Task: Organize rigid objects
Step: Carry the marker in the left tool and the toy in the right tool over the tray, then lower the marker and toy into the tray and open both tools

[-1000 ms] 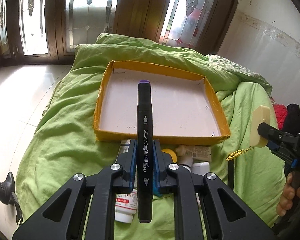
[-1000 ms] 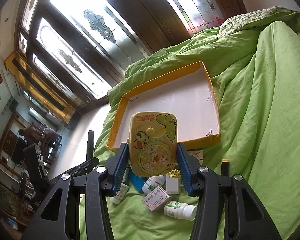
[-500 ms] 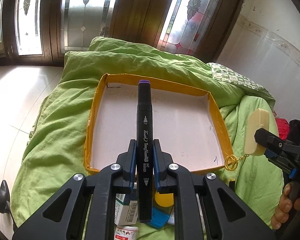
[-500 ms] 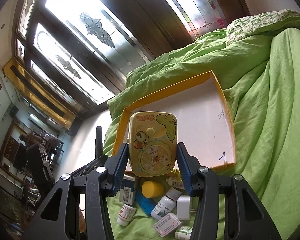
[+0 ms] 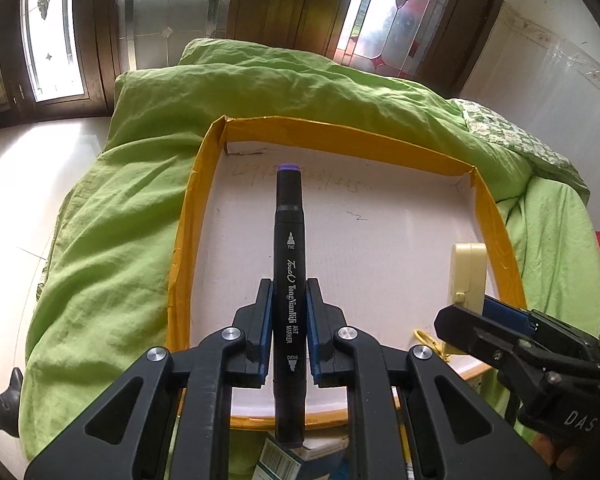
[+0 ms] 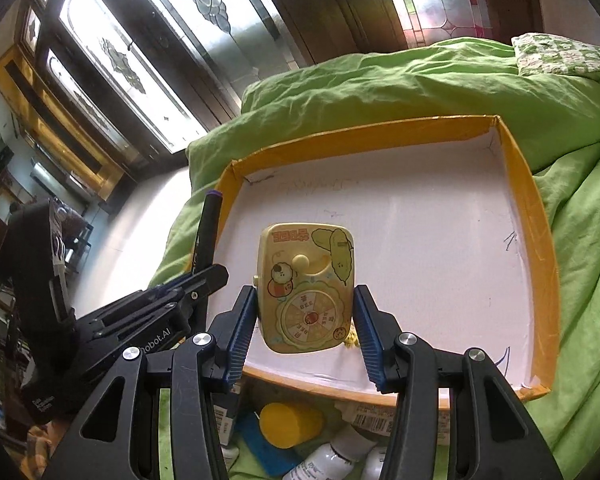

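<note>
Green bedding [image 5: 112, 220] covers the bed that carries every item shown; the yellow-rimmed tray [image 5: 182, 248] with a white floor serves as the landmark. Nearest the cameras, below the tray's near rim, loose items lie on the bedding: a yellow cap [image 6: 290, 424], white bottles [image 6: 336, 456] and a barcode-labelled box [image 6: 374, 422]. Over the tray's near rim, the left gripper [image 5: 288, 316] clamps a black marker [image 5: 289, 280] between its blue-padded fingers [image 5: 265, 320], jaws narrow and pressed on the barrel; the marker points lengthwise toward the tray's far wall, its purple tip above the white floor. Over the near right part of the tray, the right gripper [image 6: 306, 316] holds a yellow cartoon-printed case [image 6: 306, 288] upright between its ribbed blue fingers [image 6: 240, 332], jaws part-way apart and closed on the case's sides. A small yellow charm [image 6: 352, 340] hangs beside the case. Beyond the tray's far wall the bedding rises in folds, a patterned pillow [image 5: 516, 136] lies at its far right, and leaded-glass windows [image 5: 384, 20] in dark wooden frames close the background.
</note>
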`<control>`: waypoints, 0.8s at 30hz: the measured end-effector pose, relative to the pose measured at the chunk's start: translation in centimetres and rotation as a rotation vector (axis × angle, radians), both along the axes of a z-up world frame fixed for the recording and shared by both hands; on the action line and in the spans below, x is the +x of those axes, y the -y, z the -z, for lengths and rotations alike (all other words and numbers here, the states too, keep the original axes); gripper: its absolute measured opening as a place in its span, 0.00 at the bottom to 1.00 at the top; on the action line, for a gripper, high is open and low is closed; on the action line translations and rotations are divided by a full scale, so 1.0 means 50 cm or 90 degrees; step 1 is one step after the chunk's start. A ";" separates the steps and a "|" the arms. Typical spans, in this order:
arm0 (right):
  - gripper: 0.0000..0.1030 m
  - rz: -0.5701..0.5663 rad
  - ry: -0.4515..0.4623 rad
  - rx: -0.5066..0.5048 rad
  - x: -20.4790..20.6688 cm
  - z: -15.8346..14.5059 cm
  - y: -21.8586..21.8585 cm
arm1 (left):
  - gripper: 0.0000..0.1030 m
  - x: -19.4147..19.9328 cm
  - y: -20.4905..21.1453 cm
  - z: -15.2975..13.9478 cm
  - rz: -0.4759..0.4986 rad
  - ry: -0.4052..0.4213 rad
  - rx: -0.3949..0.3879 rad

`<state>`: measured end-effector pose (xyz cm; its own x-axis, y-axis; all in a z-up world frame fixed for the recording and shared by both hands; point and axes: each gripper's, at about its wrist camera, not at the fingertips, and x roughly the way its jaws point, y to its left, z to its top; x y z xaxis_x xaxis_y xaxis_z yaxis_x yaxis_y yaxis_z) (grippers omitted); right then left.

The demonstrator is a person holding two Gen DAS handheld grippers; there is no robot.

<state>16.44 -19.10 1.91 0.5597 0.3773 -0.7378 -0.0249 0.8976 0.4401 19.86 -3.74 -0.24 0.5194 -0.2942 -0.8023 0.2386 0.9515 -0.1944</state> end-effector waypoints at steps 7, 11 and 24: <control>0.42 -0.036 -0.032 -0.055 0.025 0.058 -0.048 | 0.12 0.020 -0.015 0.045 -0.006 -0.012 0.021; 0.42 -0.048 -0.049 -0.084 0.037 0.078 -0.067 | 0.12 0.031 -0.020 0.058 -0.011 -0.010 0.032; 0.42 -0.079 -0.042 -0.123 0.036 0.090 -0.105 | 0.12 0.052 -0.025 0.057 -0.001 -0.007 0.029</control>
<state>18.25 -13.84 -2.60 0.4657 0.2889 -0.8364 -0.1172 0.9570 0.2653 22.45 -2.50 -3.10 0.5106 -0.2559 -0.8209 0.2346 0.9599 -0.1533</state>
